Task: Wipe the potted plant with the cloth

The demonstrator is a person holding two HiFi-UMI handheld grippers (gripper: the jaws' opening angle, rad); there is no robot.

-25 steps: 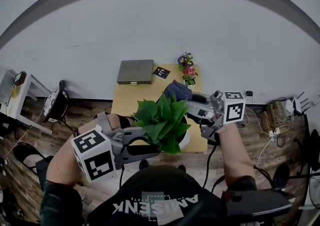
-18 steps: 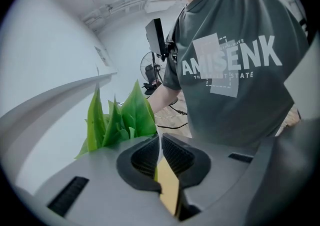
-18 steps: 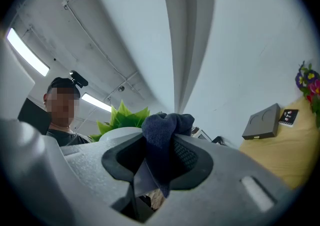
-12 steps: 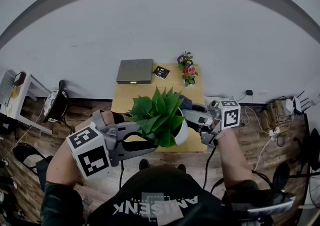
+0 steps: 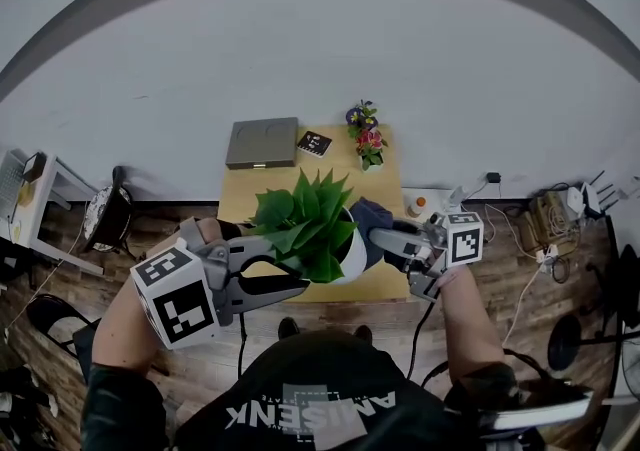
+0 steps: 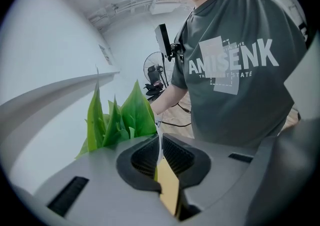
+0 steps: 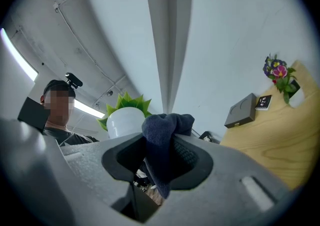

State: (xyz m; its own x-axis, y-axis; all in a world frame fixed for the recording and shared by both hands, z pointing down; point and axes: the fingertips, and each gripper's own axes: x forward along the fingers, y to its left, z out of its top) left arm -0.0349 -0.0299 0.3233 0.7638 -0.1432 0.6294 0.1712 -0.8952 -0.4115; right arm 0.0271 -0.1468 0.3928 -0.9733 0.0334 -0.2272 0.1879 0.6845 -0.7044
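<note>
My left claw (image 6: 161, 146) is all but closed. Between its pads is a thin white edge that I take for the rim of the pot (image 5: 355, 257). I grip there so the plant cannot turn or slide while the other side gets rubbed. It also keeps this claw low, beneath the leaves (image 5: 305, 224), where it crushes nothing. My right claw (image 7: 165, 151) is clamped on the cloth (image 7: 167, 125). A dark blue wad bulges out past the pads, so soft fabric meets the plant and hard plastic does not. In the head view the cloth sits just beside the pot's right wall, opposite my left grip, and each push is met by the hold. Whether it touches the wall yet I cannot tell. The plant is over the near edge of the table (image 5: 245, 199), close to me. I cannot say whether the pot stands on the wood or hangs lifted. I judge the wiping to be at the pot's side now. The leaves are the delicate part, and they will want lighter strokes running from stem to tip.
</note>
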